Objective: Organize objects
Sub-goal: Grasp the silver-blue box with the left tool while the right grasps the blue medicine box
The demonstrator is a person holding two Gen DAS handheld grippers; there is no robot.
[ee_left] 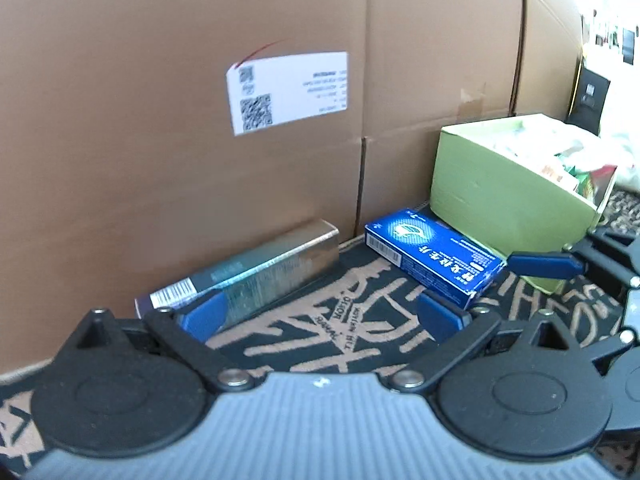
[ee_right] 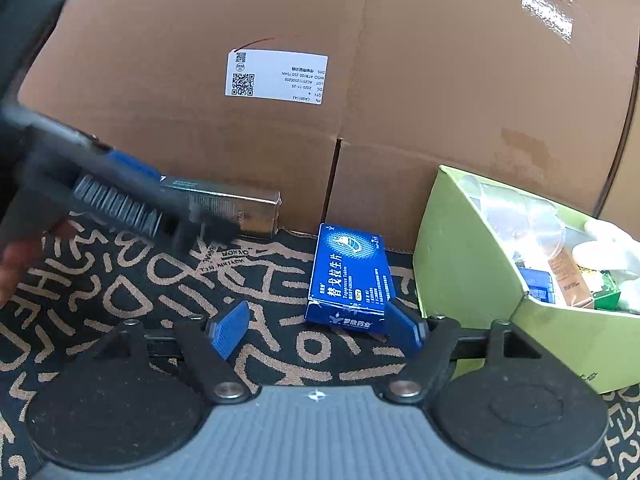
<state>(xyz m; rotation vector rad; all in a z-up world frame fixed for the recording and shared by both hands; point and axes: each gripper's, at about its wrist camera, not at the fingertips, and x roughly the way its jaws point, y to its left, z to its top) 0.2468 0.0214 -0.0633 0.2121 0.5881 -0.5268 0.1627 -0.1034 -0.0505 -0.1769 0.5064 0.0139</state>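
Observation:
A blue medicine box (ee_left: 434,256) lies flat on the patterned cloth; in the right wrist view the blue medicine box (ee_right: 348,276) is just ahead of my right fingers. A long silver box (ee_left: 248,276) lies along the cardboard wall, also in the right wrist view (ee_right: 236,206). An open green box (ee_left: 508,192) holds several small items, seen too in the right wrist view (ee_right: 472,272). My left gripper (ee_left: 324,316) is open and empty, its left finger beside the silver box. My right gripper (ee_right: 320,330) is open and empty, its right finger next to the blue box's near corner.
A large cardboard carton (ee_left: 200,100) with a white label (ee_left: 288,90) walls off the back. A black cloth with tan lettering (ee_right: 160,292) covers the surface. The right gripper's finger (ee_left: 544,266) shows at the right of the left wrist view.

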